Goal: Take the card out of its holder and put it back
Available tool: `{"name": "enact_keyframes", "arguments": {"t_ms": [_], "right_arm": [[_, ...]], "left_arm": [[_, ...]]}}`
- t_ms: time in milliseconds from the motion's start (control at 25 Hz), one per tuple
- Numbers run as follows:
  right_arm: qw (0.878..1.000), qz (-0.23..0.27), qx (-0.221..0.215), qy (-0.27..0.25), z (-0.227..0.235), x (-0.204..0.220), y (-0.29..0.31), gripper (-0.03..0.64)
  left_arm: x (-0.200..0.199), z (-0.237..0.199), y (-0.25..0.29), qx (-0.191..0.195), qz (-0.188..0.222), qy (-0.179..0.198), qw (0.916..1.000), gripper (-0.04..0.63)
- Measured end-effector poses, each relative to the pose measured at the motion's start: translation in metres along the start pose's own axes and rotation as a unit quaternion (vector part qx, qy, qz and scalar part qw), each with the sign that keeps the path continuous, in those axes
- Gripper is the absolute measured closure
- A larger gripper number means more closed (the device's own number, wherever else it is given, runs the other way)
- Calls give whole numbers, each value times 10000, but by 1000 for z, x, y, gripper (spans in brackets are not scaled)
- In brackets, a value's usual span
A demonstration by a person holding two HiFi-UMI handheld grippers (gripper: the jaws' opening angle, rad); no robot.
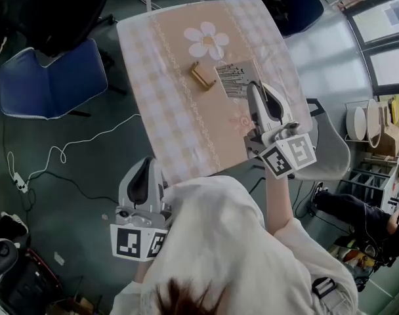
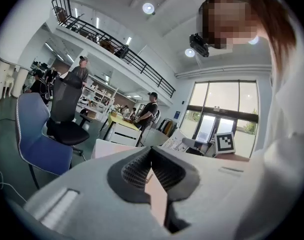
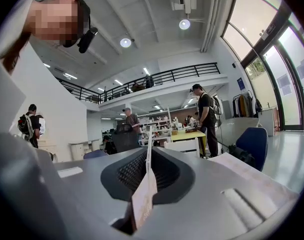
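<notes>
Checked tablecloth (image 1: 167, 110); thin card (image 1: 231, 77), perhaps paper, in right gripper (image 1: 253, 88)

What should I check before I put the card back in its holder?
1. Card held by right gripper: ok, pinched between its jaws.
2. Wooden holder empty: ok.
3. Card lined up over the holder's slot: not ok, it hangs beside the holder.
4. Left gripper steadying the holder: not ok, it is shut, empty and off the table's near edge.
5. Slot clear inside: cannot tell.
</notes>
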State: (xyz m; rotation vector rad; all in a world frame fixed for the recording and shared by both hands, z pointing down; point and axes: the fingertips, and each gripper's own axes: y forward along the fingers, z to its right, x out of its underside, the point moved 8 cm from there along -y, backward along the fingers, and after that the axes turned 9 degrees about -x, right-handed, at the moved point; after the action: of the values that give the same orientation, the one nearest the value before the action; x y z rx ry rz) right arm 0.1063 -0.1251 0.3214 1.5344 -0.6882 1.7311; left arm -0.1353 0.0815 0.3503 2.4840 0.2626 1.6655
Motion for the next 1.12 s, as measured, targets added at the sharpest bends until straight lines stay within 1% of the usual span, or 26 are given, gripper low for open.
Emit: {"name": "enact_keyframes", "arguments": {"t_ms": [120,240,520,800,920,1120], "right_arm": [[10000,-62,-35,1,4,5,12,598],[9999,-122,-74,-26,10,8,22,598],[9996,-257,-151,-33,26,18,43,598],[9987,-427,-292,8,42,35,60,598],[9981,-508,-354,12,49,43,67,598],[9964,-718,-442,-9,62,58,77,598]], "left_arm": [[-2,-7,0,-209,96,-184,9996,595],[-2,-10,1,-294,118,-263,9992,595],[0,-10,4,-313,-11,-7,9995,595],[1,-7,9,-471,-95,9,9988,595],[0,-5,11,-563,-71,-36,9984,595],[0,-5,14,-655,-136,94,9977,595]]}}
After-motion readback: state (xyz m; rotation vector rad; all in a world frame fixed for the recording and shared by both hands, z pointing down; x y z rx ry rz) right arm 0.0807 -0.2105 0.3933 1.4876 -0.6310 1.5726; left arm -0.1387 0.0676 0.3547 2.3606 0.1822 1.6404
